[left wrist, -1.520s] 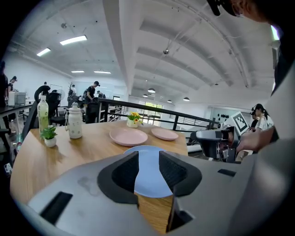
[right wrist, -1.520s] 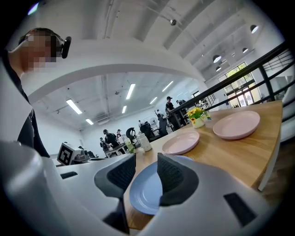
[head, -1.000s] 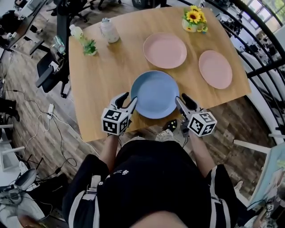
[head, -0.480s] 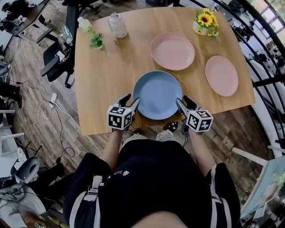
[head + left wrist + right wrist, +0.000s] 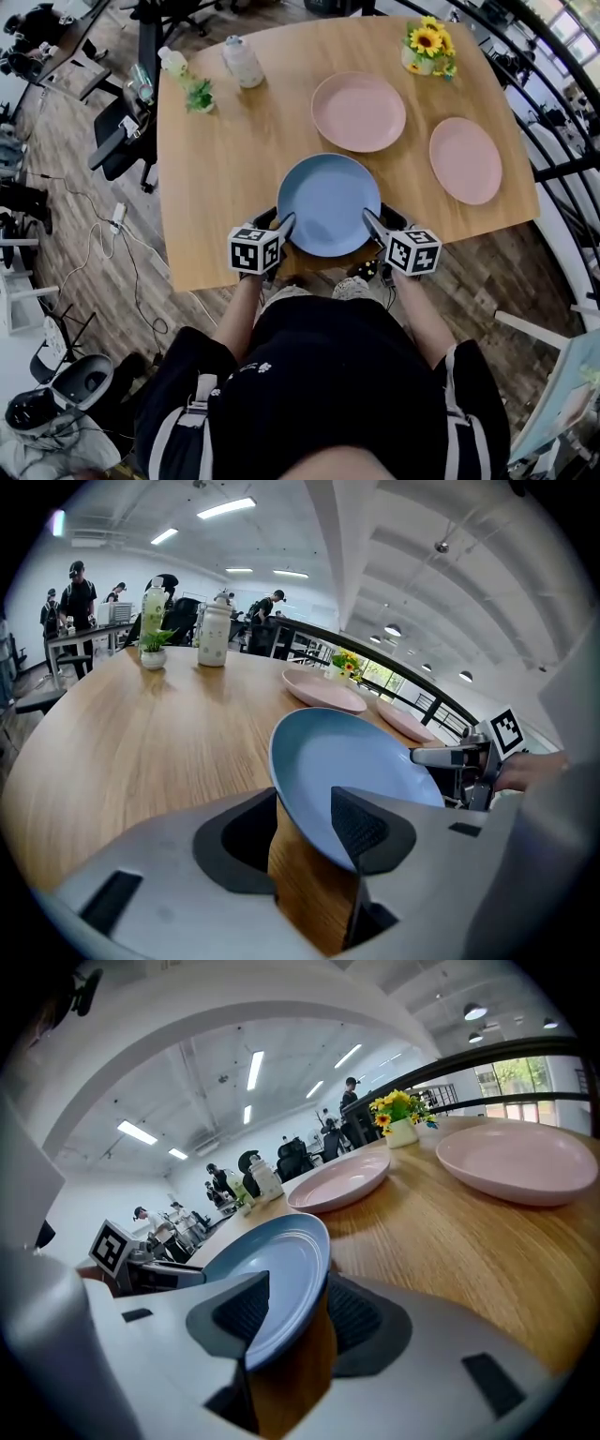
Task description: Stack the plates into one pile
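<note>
From the head view, the blue plate (image 5: 328, 202) lies face up at the near edge of the table (image 5: 216, 187), midway across. My left gripper (image 5: 283, 223) is at its left rim and my right gripper (image 5: 367, 220) at its right rim. Two pink plates (image 5: 358, 111) sit apart from it, far and to the right. Being round, the blue plate has no long axis. This view does not show how my jaws stand.

The left gripper view does. The jaws have just been opening and stand wide apart. The plate's rim passes between them, and bare wood shows between the rim and one pad, so nothing is clamped. The right gripper appears across the plate.

In the right gripper view, those jaws are spread too. The rim runs slantwise through the gap with wood showing under it, and I see no pad pressing. Only here do the pink plates' raised rims show.
</note>
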Tool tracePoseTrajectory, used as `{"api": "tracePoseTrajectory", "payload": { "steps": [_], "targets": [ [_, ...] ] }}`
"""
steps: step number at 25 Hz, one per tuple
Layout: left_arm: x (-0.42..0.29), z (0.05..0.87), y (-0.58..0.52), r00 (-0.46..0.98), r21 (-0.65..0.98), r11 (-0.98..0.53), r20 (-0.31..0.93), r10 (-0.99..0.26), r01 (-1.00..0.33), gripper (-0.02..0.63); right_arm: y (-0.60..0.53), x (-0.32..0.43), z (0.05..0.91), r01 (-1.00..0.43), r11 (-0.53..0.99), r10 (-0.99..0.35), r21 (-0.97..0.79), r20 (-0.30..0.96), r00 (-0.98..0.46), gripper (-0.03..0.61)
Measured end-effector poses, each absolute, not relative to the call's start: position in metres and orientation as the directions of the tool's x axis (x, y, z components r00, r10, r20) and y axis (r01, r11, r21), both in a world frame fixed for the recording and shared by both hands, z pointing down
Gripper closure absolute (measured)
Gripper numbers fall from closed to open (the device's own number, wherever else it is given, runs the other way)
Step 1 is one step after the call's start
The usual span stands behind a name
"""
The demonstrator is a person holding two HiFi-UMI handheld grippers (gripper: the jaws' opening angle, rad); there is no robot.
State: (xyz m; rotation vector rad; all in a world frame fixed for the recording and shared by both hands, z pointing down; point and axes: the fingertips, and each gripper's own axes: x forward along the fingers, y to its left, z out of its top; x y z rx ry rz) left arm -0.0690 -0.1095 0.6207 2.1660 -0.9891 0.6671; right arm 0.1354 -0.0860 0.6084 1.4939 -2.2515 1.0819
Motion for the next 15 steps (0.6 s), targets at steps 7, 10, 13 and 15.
{"api": "tracePoseTrajectory", "payload": {
  "steps": [7, 10, 13, 15],
  "targets": [
    [-0.068, 0.609, -0.105, 0.567, 0.353, -0.463, 0.66, -0.492, -0.813, 0.443, -0.082, 0.139, 0.592, -0.844, 0.227, -0.711, -0.487, 0.509, -0.485, 0.382],
    [-0.06, 0.6, -0.105, 0.561, 0.35, -0.452, 0.645, -0.519, -0.821, 0.443, -0.084, 0.147, 0.583, -0.838, 0.24, -0.722, -0.491, 0.486, -0.492, 0.382],
    [-0.052, 0.589, -0.108, 0.554, 0.36, -0.426, 0.621, -0.554, -0.83, 0.443, -0.089, 0.156, 0.574, -0.832, 0.251, -0.733, -0.495, 0.464, -0.497, 0.382],
    [-0.046, 0.583, -0.111, 0.554, 0.373, -0.41, 0.606, -0.571, -0.832, 0.443, -0.092, 0.162, 0.569, -0.824, 0.262, -0.736, -0.502, 0.449, -0.507, 0.382]
  ]
}}
